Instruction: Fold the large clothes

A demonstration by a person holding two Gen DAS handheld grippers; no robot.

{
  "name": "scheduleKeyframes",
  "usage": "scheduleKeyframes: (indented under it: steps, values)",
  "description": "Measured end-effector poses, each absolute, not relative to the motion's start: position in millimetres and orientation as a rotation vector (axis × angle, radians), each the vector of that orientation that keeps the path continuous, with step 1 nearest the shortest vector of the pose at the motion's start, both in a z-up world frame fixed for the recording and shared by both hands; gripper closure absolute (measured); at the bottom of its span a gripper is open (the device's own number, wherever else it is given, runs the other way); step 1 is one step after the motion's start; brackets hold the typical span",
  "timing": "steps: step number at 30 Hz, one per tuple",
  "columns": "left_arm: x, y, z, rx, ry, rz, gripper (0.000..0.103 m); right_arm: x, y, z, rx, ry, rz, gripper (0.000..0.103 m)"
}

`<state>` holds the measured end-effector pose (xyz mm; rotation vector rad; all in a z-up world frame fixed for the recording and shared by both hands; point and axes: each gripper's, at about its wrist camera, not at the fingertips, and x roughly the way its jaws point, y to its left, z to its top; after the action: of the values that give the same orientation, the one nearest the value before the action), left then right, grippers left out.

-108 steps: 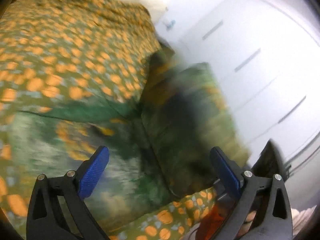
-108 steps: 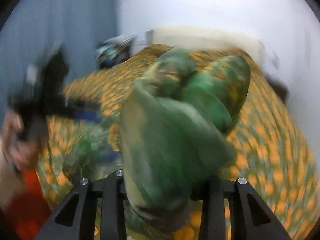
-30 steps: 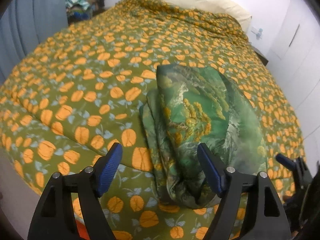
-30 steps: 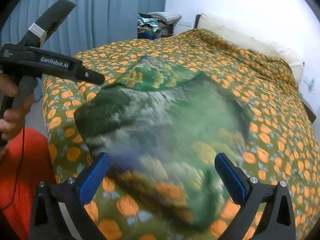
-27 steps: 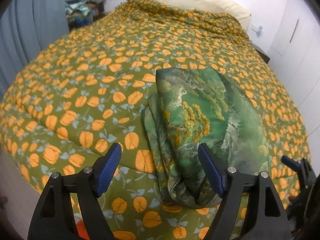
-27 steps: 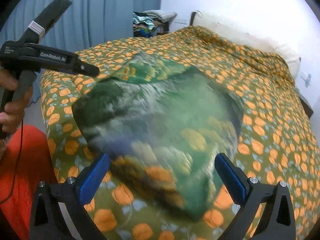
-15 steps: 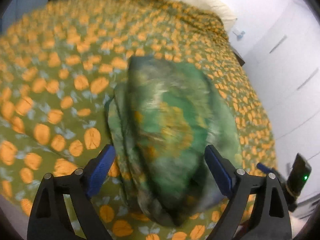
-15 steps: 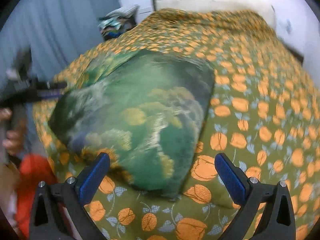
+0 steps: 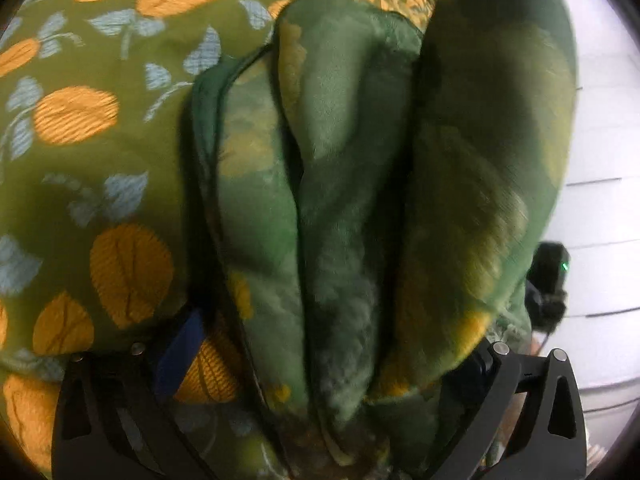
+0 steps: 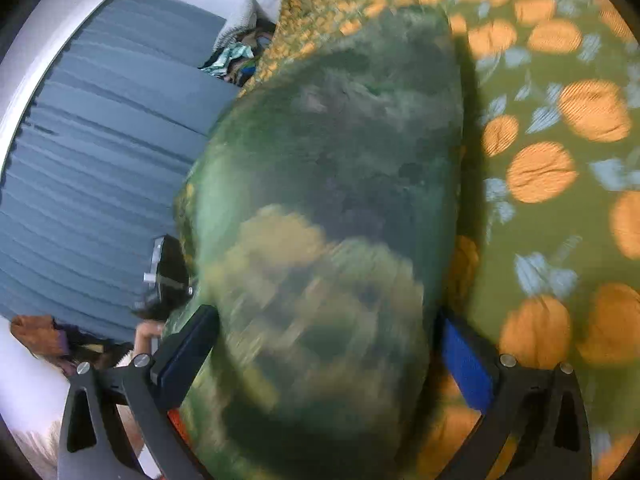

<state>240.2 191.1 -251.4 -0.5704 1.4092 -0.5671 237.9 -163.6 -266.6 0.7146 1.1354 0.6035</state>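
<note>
The folded green garment (image 9: 352,184) with a landscape print lies in thick layers on the olive bedspread (image 9: 92,128) with orange fruit print. My left gripper (image 9: 332,356) is open, its jaws wide on either side of the garment's folded edge, one finger under the stack. In the right wrist view the same garment (image 10: 332,208) fills the frame between the open jaws of my right gripper (image 10: 328,340). The blue pads (image 10: 464,356) sit against its sides. The left gripper's body (image 10: 168,276) shows at the garment's far side.
White wardrobe doors (image 9: 600,160) stand to the right of the bed. A grey curtain (image 10: 100,152) hangs at the left, with a heap of clothes (image 10: 240,60) beside the bed's head. The bedspread (image 10: 560,160) stretches to the right.
Both grippers have closed in from hovering over the bed to straddle the folded garment at opposite edges. The views have tilted and the garment now fills both frames.
</note>
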Motion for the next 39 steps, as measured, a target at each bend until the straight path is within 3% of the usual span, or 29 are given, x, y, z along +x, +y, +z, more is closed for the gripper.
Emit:
scheduleKeyframes:
  steps: [3,5,8,11,18,26,28,31,35,37,39]
  values:
    - [244,182,-252,-0.552,1.427,-0.559,0.0,256,-155,-287,0.778,1.189,0.639,0.0]
    - [238,173,-243,-0.514,1.408,-0.54,0.003,260,-133,-274,0.613,1.189,0.661,0.004]
    - [212,158,-212,-0.427,1.297,-0.517,0.017,238,-86,-236,0.215,1.108,0.693,0.009]
    - [188,155,-182,-0.437,1.203,-0.531,0.027,206,-69,-206,0.078,0.979,0.692,0.013]
    - [187,108,-98,-0.358,1.048,-0.616,0.028,158,-72,-129,-0.022,0.74,0.661,0.015]
    - [269,7,-37,-0.28,0.926,-0.708,0.03,209,-160,-72,0.043,0.66,0.56,0.014]
    - [294,-17,-37,-0.26,0.92,-0.713,0.03,232,-189,-71,0.09,0.669,0.535,0.014]
    - [336,-36,-61,-0.195,0.966,-0.663,0.001,263,-227,-85,0.196,0.718,0.503,0.002]
    - [349,-29,-136,-0.157,1.142,-0.476,0.003,289,-275,-158,0.35,0.967,0.32,0.0]
    - [338,-15,-146,-0.197,1.135,-0.497,0.004,272,-285,-190,0.33,1.061,0.207,0.0]
    - [319,-5,-137,-0.258,1.097,-0.541,0.004,249,-298,-196,0.383,1.003,0.181,0.0]
